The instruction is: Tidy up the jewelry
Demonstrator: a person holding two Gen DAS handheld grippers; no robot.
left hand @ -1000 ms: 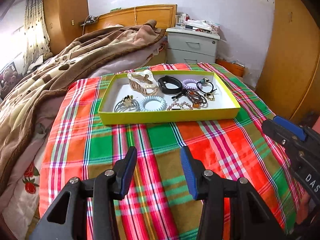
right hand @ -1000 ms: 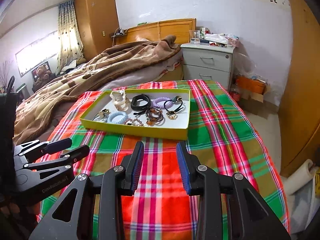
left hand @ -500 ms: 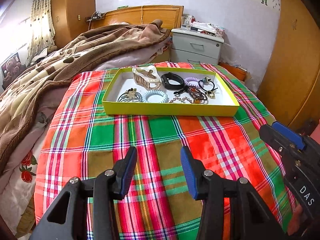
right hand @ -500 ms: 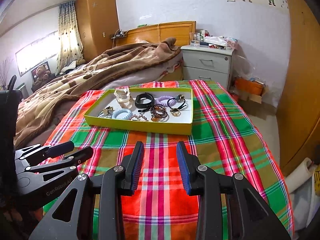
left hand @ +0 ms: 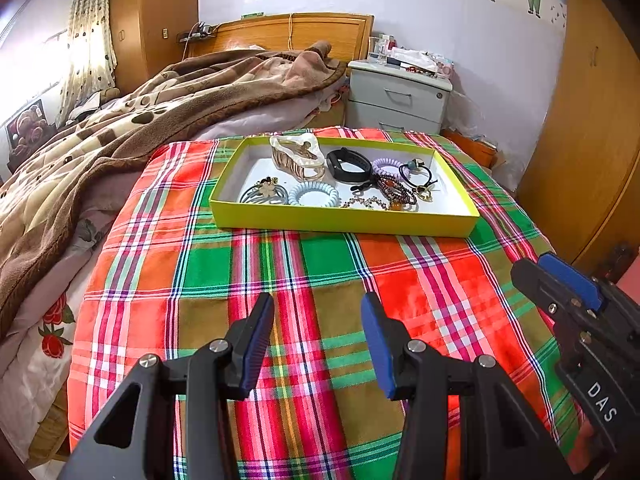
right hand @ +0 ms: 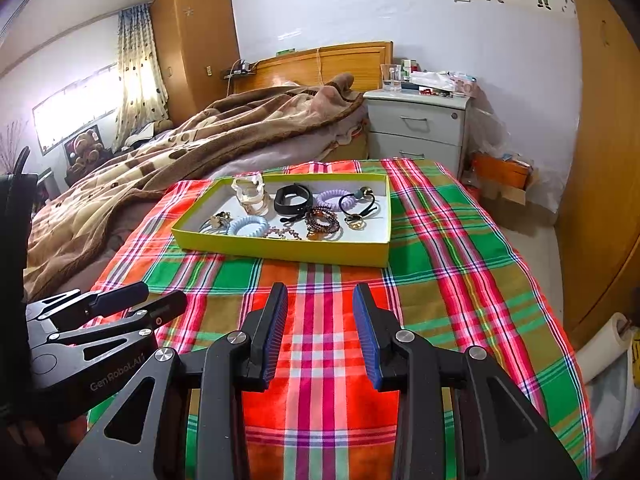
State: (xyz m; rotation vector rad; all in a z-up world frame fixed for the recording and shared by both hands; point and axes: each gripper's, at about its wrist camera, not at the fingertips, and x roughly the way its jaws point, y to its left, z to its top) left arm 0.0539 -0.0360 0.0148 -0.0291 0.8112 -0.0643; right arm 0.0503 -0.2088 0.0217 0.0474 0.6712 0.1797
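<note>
Pulled back from yellow tray [left hand: 344, 222], both grippers empty.

Seen farther off than a second before, at 12 o'clock on plaid cloth [left hand: 256, 276]. Kept inside: bracelets, hair ties, claw clip [left hand: 297, 157], black band [left hand: 349, 165]. Left gripper [left hand: 318, 340] and right gripper [right hand: 320, 330] with jaws spread, holding nothing. Judged: either sorting finished or approach pending.

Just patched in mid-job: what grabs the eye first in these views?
The yellow tray of jewelry and hair ties sits at the far end of the bright plaid cloth, a black band near its back. Both the left gripper and right gripper hover short of it, jaws open and empty.
</note>
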